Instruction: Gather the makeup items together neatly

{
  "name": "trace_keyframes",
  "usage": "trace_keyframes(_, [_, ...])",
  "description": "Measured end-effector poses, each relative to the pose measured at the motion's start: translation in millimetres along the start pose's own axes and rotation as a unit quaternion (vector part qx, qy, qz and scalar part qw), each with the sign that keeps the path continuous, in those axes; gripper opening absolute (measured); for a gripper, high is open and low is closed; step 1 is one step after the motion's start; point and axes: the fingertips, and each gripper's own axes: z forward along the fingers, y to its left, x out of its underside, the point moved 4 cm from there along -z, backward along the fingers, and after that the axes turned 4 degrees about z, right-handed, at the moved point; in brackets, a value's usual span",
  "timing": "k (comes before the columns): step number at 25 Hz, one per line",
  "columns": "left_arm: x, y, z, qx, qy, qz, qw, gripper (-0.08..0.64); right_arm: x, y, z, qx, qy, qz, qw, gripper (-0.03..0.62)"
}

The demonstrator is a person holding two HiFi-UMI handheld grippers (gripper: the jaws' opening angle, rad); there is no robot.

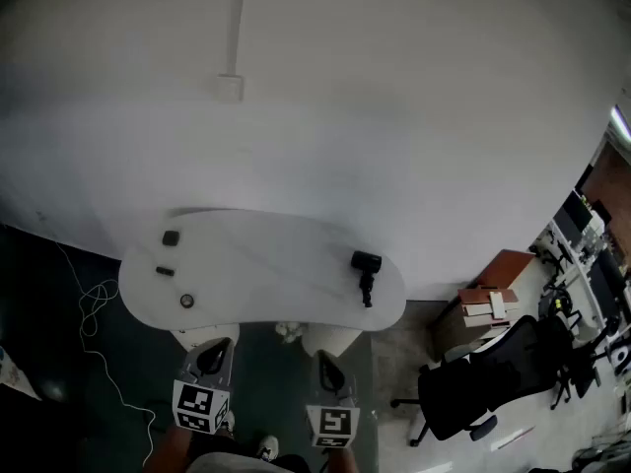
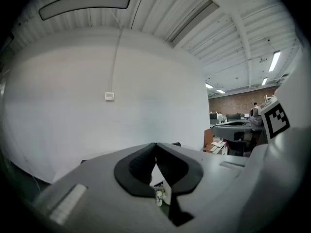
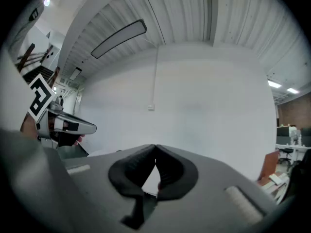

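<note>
White oval table (image 1: 276, 254) stands ahead of both grippers. Left gripper (image 1: 212, 356) and right gripper (image 1: 328, 372) are closed, empty. Beyond the left fingers (image 2: 138, 168) lie three small dark pieces (image 1: 165, 271); a longer black item (image 1: 367, 269) points lengthwise at the right fingers (image 3: 133, 171), nearer them.

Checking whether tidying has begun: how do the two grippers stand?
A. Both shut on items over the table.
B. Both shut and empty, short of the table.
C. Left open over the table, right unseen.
B: each gripper view shows the left gripper and right gripper with fingers meeting on nothing, and the head view shows both short of the table.
</note>
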Motion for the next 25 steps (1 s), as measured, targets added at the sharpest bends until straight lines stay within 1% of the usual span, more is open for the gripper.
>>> trace_keyframes(6, [-1.4, 0.8, -0.8, -0.009, -0.002, 0.0, 1.0, 0.011, 2.3, -3.0, 1.0, -0.002, 0.001, 0.01, 1.0, 0.005])
trace_keyframes(15, [7.5, 19.0, -12.0, -0.039, 0.004, -0.007, 0.9992, 0.011, 4.9, 19.9, 16.7, -0.038, 0.009, 0.0, 0.999, 0.005])
trace_keyframes(19, [11.7, 42.4, -13.9, -0.063, 0.006, -0.014, 0.9979, 0.011, 3.6, 38.6, 38.3, -0.065, 0.009, -0.002, 0.998, 0.005])
trace_keyframes(25, [23.2, 96.2, -17.5, -0.104, 0.02, -0.021, 0.9942, 0.011, 2.5, 82.6, 87.9, -0.112, 0.011, -0.001, 0.994, 0.005])
